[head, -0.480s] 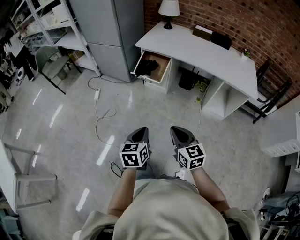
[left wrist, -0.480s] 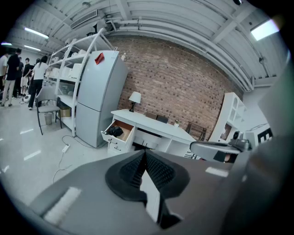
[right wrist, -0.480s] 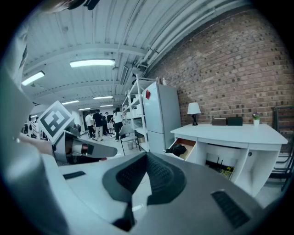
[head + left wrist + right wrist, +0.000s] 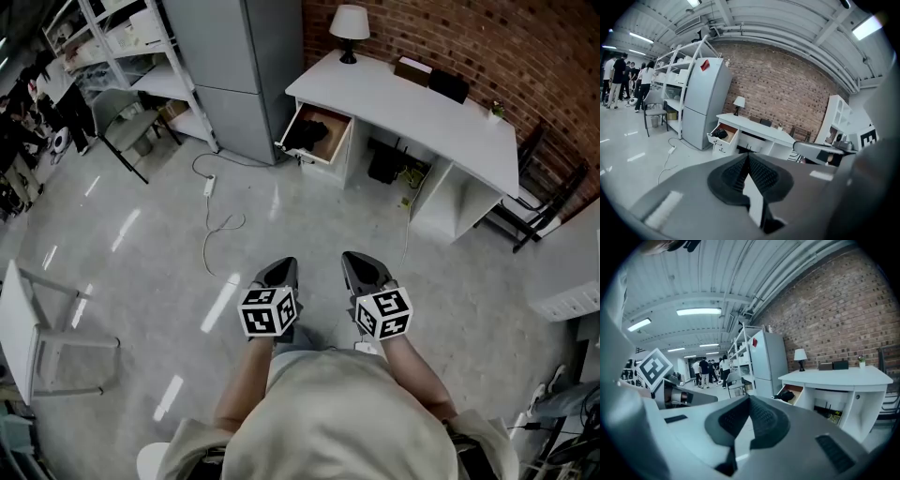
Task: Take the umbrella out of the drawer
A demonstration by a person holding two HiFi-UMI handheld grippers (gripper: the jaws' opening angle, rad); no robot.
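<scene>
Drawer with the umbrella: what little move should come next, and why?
Probably step closer to the open drawer: the dark thing in it, likely the umbrella, lies far across the floor from the left gripper and right gripper, both with jaws shut and empty.

Support: white curved worktop [image 4: 412, 105]
On it: white-shaded table lamp [image 4: 349, 26]; black box [image 4: 448, 86]
Floor: glossy grey floor [image 4: 141, 253]; white power strip with cable [image 4: 208, 187]

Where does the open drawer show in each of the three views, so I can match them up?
Head view: the open drawer is at top centre, at the left end of the white desk.
Left gripper view: drawer left of centre, around mid-height.
Right gripper view: drawer right of centre, below mid-height.
Shared landmark: the table lamp on the desk, above the drawer in every view.
</scene>
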